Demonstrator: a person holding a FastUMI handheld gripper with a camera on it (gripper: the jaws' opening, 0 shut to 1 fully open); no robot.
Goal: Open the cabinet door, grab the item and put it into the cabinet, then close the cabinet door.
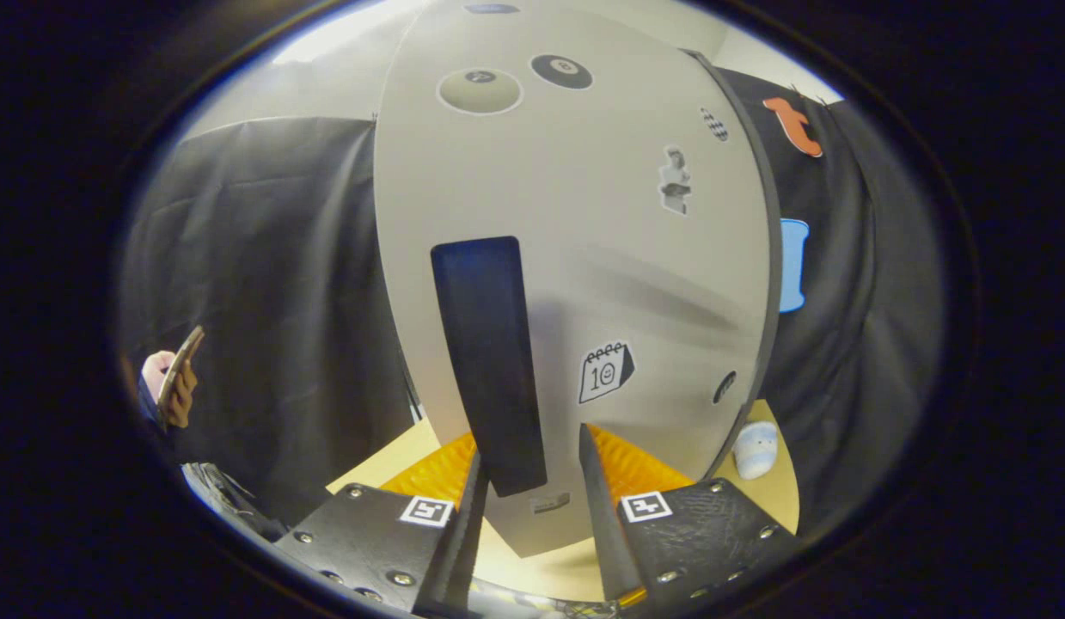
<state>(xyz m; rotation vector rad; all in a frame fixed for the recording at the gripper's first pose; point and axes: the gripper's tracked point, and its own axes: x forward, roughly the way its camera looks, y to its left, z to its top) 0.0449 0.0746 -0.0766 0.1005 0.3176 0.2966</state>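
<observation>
While a person's hand [175, 387] holds a phone far left, the gripper [532, 481] faces the white cabinet door [584, 258], jaws parted around the lower end of its dark handle [489, 361], seemingly not gripping yet, probably for pulling. A small pale item [755, 449] waits rightward on the bench [394, 460].
</observation>
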